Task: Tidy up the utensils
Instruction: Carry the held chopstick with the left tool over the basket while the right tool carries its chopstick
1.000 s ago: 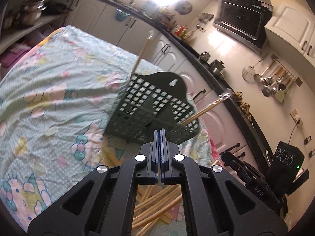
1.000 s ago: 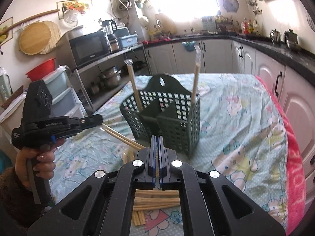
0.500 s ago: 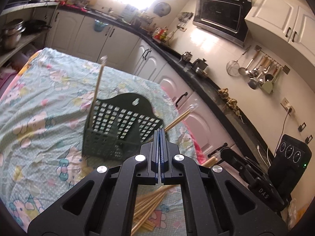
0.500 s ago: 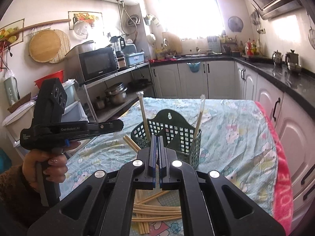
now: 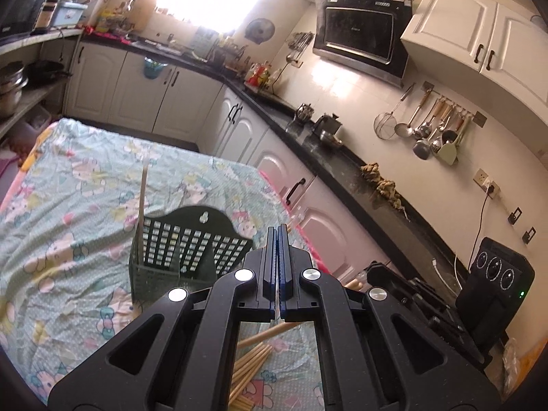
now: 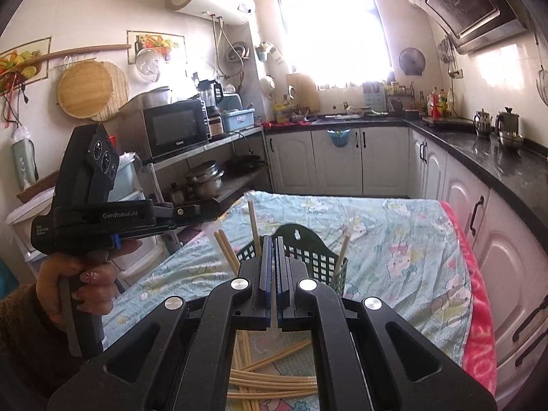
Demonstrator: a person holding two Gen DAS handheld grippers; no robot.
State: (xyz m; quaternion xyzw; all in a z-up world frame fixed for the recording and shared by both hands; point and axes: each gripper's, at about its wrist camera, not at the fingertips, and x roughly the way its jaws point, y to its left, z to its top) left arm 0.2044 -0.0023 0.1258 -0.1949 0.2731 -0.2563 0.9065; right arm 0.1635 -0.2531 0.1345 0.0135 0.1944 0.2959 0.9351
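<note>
A counter [image 6: 394, 239] draped in a pale green cartoon-print cloth [image 5: 68, 212] fills the middle of both views, with a pink towel [image 6: 479, 315] hanging along its edge nearest the white kitchen cabinets. On the cloth stands a dark green lattice utensil basket [image 5: 185, 246], upright, with a rounded back panel and a hanging hole at its top. 1 wooden chopstick [image 5: 141, 212] stands nearly upright in the basket's left compartment in the left wrist view; in the right wrist view a second chopstick [image 6: 342, 253] leans out of the other end of the basket. A loose pile of chopsticks [image 6: 274, 380] lies flat on the cloth on the near side of the basket, below both grippers, some crossed over others. The left gripper [image 5: 277, 236] is above that pile and just before the basket, its jaws pressed together with nothing between them. The right gripper [image 6: 271, 250] is likewise above the pile, its jaws together and empty as well. In the right wrist view the left gripper shows from the side, gripped at its handle by a hand [image 6: 82, 284] in a brown sleeve, and 2 more chopstick [image 6: 226, 250] ends slant up just beside the basket beneath it; whether they rest in the basket I cannot tell.
</note>
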